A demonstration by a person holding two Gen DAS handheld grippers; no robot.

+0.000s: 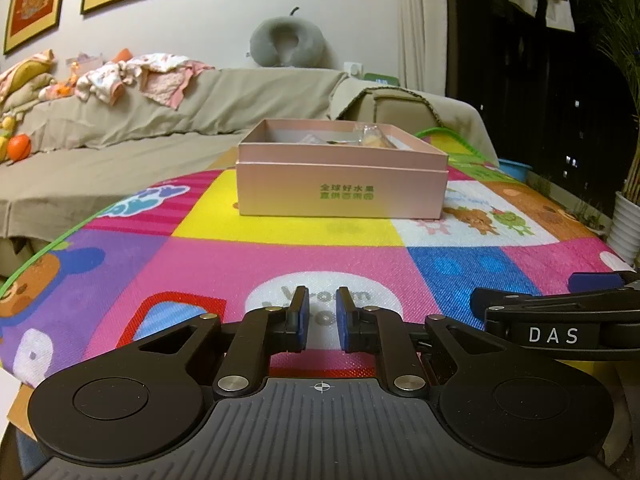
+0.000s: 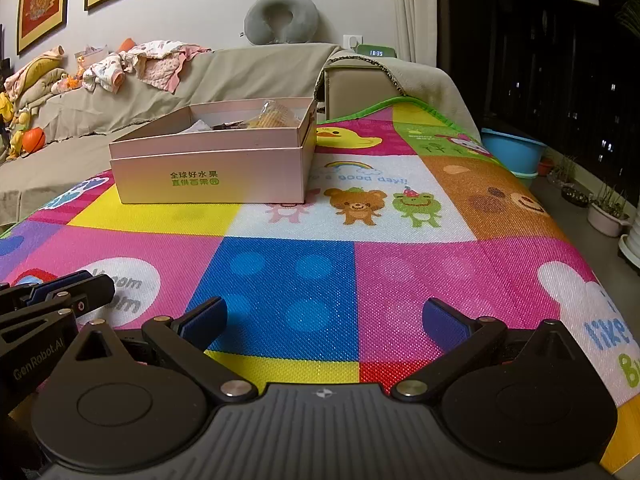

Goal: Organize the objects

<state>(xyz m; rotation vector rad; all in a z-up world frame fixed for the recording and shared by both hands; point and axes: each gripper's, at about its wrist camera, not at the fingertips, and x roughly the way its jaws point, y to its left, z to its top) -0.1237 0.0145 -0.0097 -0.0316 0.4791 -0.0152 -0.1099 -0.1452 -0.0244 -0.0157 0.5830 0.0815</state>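
A pink open box (image 1: 340,190) with green print stands on the colourful play mat (image 1: 280,256); it also shows in the right wrist view (image 2: 208,176). Wrapped snacks (image 2: 276,116) and other small items lie inside it; a snack shows in the left wrist view (image 1: 372,136). My left gripper (image 1: 322,312) is low over the mat's near edge, jaws close together with a narrow gap, holding nothing. My right gripper (image 2: 324,320) is open wide and empty over the mat's near edge. Each gripper shows at the edge of the other's view.
A sofa (image 1: 160,120) with beige cover, clothes (image 1: 136,76) and a grey neck pillow (image 1: 286,42) stands behind the mat. An orange ball (image 1: 19,146) lies at left. A blue basin (image 2: 512,150) and plant pots (image 2: 606,214) stand at right by the dark window.
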